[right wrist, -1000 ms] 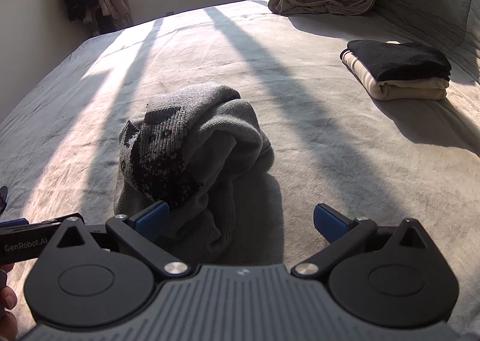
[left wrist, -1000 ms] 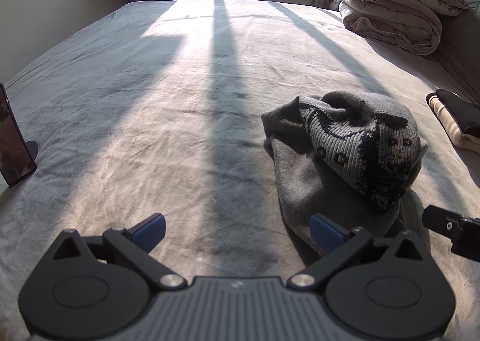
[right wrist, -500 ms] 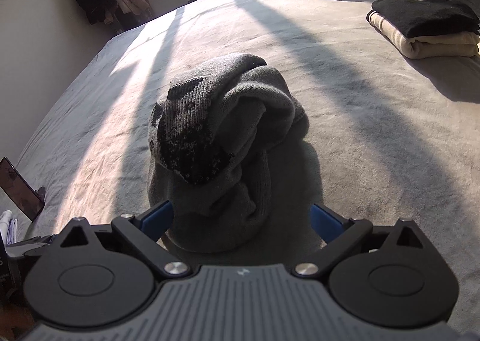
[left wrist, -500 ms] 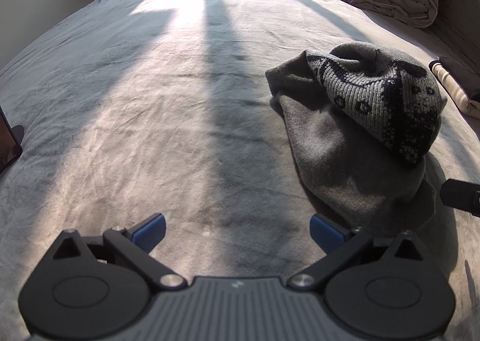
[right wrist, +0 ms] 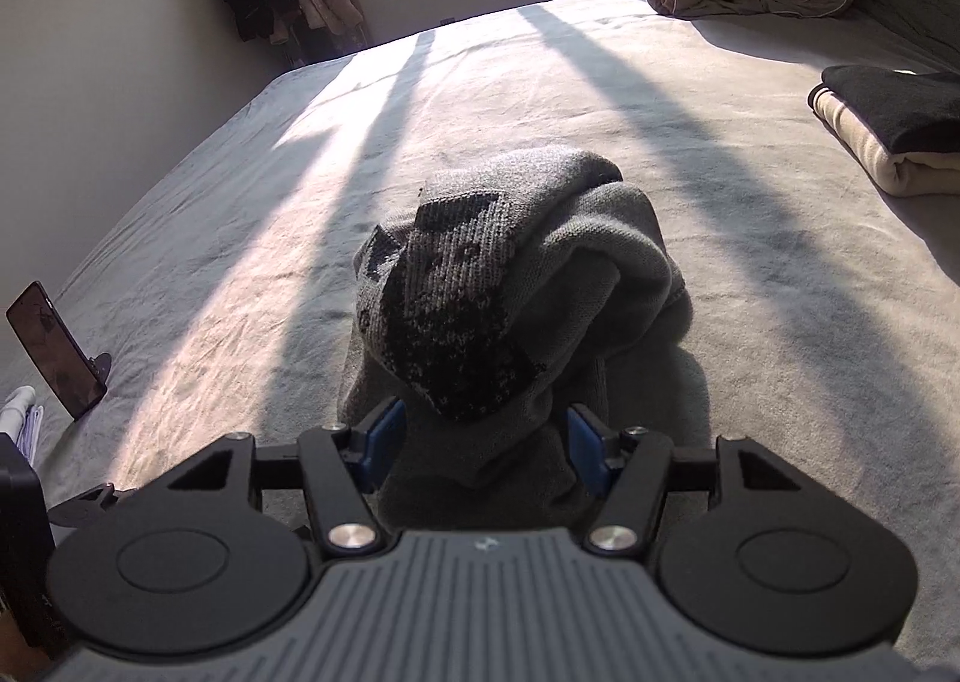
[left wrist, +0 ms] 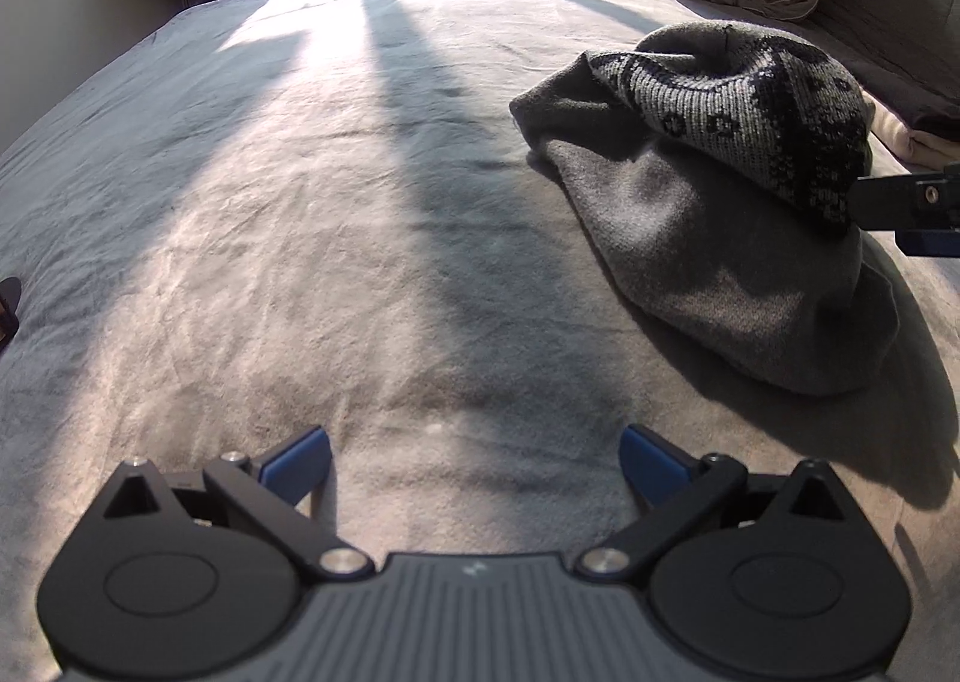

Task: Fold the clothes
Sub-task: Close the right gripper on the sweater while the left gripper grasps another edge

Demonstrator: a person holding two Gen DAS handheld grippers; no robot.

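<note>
Right tool (right wrist: 483, 451) straddles the crumpled sweater (right wrist: 516, 292), grip unclear; left tool (left wrist: 474, 463) spread, empty.

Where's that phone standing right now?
The phone stands propped near the bed's left edge in the right wrist view, left of the crumpled grey sweater.

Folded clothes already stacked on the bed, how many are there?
2, in one pile at the bed's right edge: a black garment lying on a cream one. The pile runs out of frame, so more may be hidden.
</note>
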